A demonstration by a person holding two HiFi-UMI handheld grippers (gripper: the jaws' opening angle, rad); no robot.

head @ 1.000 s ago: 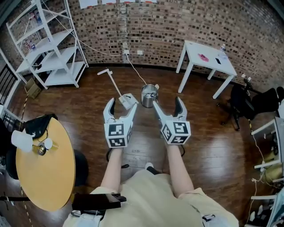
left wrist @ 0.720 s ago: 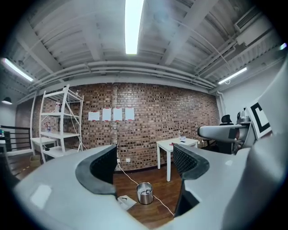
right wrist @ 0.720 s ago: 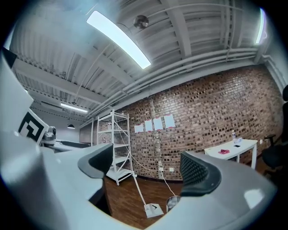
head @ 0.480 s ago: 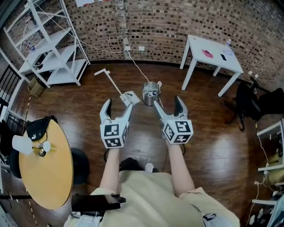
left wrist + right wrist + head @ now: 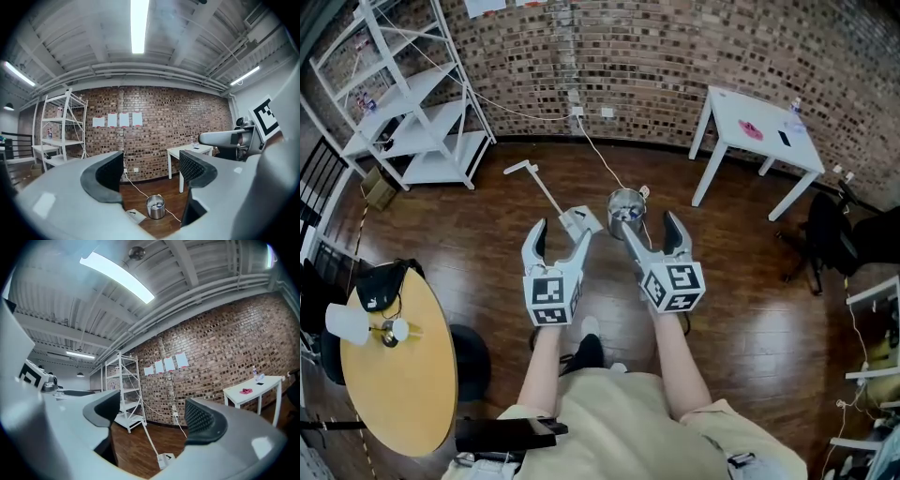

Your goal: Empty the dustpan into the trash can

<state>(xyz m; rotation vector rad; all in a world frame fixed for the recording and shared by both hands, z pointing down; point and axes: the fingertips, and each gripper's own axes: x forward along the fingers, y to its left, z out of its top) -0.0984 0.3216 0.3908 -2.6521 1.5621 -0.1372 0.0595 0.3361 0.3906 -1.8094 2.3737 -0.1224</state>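
A white dustpan rests on the wooden floor, its long handle slanting up to the left. Just right of it stands a small metal trash can. My left gripper is held level short of the dustpan, jaws open and empty. My right gripper hovers short of the can, its jaws closing with nothing between them. In the left gripper view the can and dustpan lie low between the open jaws. The right gripper view shows the dustpan below its jaws.
A white shelf rack stands at the back left by the brick wall. A white table is at the back right, a round wooden table at the near left. A white cable runs from the wall towards the can.
Both grippers have moved forward, closer to the dustpan and the can. The right gripper's jaws have narrowed. The dustpan and can have not moved.
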